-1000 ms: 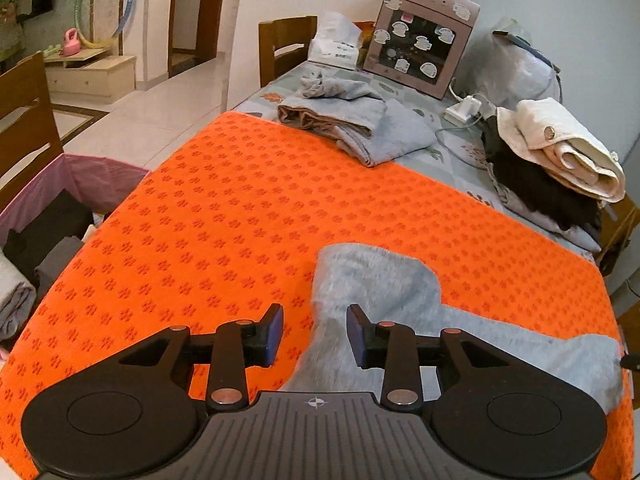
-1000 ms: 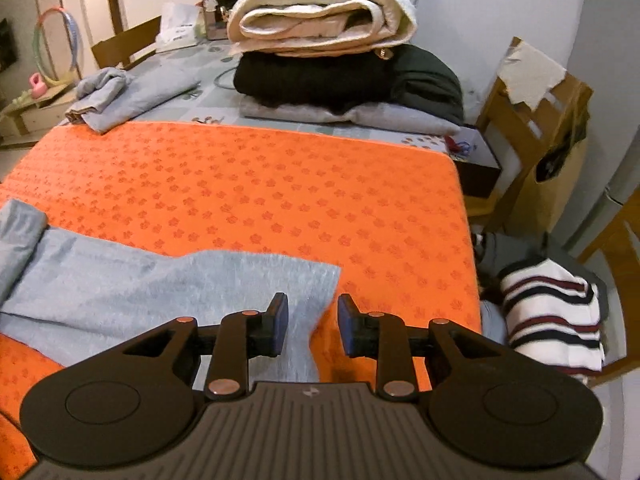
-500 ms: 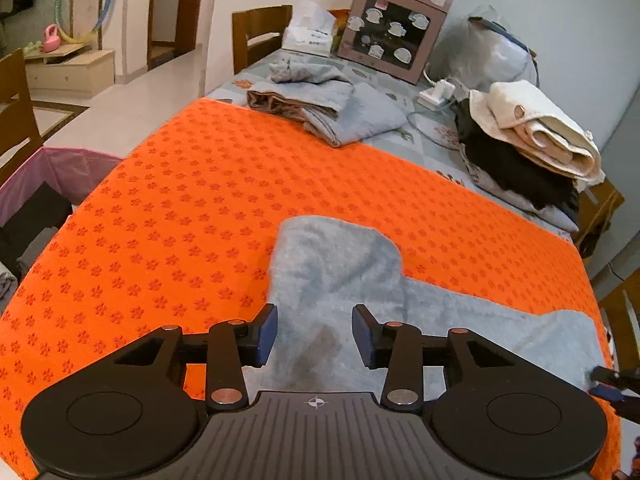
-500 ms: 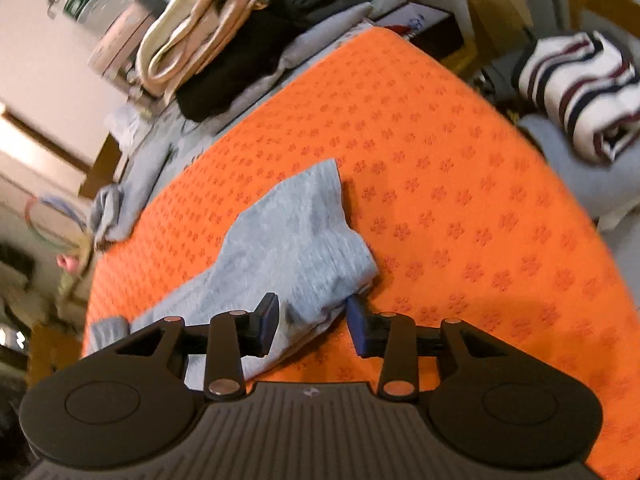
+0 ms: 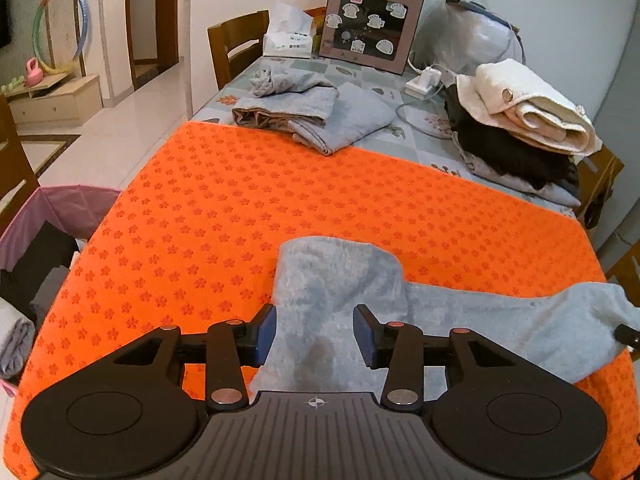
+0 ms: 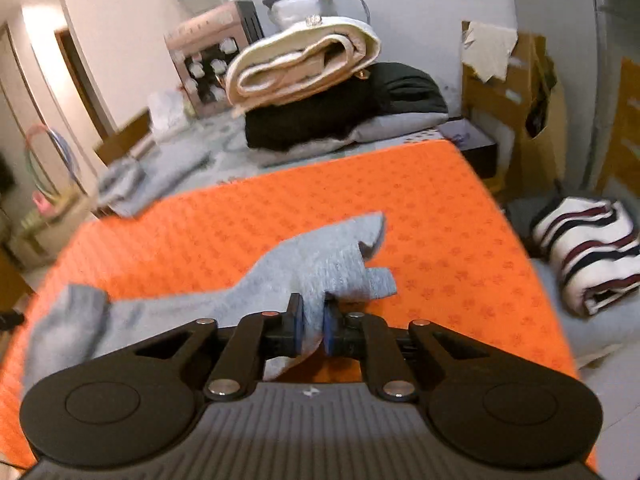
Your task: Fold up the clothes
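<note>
- Since a second ago my right gripper (image 6: pixel 311 322) has gone from standing open over the edge of the grey garment (image 5: pixel 472 320) to clenched on a bunch of its cloth, and that end is now lifted off the orange mat (image 5: pixel 280 200).
- My left gripper (image 5: pixel 314 334) has shifted from the garment's left edge to sit over its near part, jaws released wide with cloth between them but nothing pinched.
- Grey garment: spread along the near side of the mat, one short part pointing away from me, a long part running right to the raised end; the right view is motion-blurred.
- Judgement: one end is secured, so a fold across the garment looks under way; the left jaws would have to close before both ends can be carried.
- Other folded clothes (image 5: pixel 528 120) lie stacked beyond the mat.
</note>
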Demonstrator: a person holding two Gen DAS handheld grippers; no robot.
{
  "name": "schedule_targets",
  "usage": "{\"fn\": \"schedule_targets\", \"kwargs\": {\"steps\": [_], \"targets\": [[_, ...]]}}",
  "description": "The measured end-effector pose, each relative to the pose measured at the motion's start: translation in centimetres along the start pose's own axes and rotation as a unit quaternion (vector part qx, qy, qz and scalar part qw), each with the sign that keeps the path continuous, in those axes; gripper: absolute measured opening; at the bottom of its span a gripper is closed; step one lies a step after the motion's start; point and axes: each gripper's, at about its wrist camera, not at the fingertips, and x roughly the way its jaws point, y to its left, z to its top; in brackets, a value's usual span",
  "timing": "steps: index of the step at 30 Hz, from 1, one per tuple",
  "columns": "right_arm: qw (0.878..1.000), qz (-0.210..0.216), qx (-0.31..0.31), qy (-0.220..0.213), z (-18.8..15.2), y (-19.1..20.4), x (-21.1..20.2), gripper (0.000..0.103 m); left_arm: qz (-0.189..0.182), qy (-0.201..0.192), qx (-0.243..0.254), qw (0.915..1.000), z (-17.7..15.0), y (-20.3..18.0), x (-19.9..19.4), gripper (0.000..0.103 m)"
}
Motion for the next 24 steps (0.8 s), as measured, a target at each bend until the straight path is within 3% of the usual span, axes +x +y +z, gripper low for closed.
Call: {"fn": "schedule_targets", "kwargs": {"steps": [2, 7, 12, 19, 24], "targets": [[0.999, -0.027, 0.017, 0.007, -0.4, -0.9, 0.0, 0.023, 0.0, -0.002, 0.007, 1.0, 0.2, 0.2, 0.1, 0.046], [0.994, -0.091, 0.058, 0.022, -1.5, -3.2, 0.1, 0.026, -0.009, -0.009, 0.019, 0.9997, 1.0, 1.3, 0.5, 0.05], [0.991, -0.109, 0.075, 0.016, -2.7, -3.1, -1.5, 0.027, -0.04, -0.003, 0.027, 0.9988, 1.9, 3.7, 1.9, 0.05], [0.989, -0.109, 0.096, -0.002, -3.6, 1.9, -4.1, 0.03, -0.118, 0.013, 0.061, 0.9911, 3.6, 8.5, 4.3, 0.052], [0.99, -0.079, 0.118, -0.016, -4.3, 7.9, -5.3, 0.034, -0.202, 0.023, 0.099, 0.9741, 5.4, 11.2, 6.4, 0.057]]}}
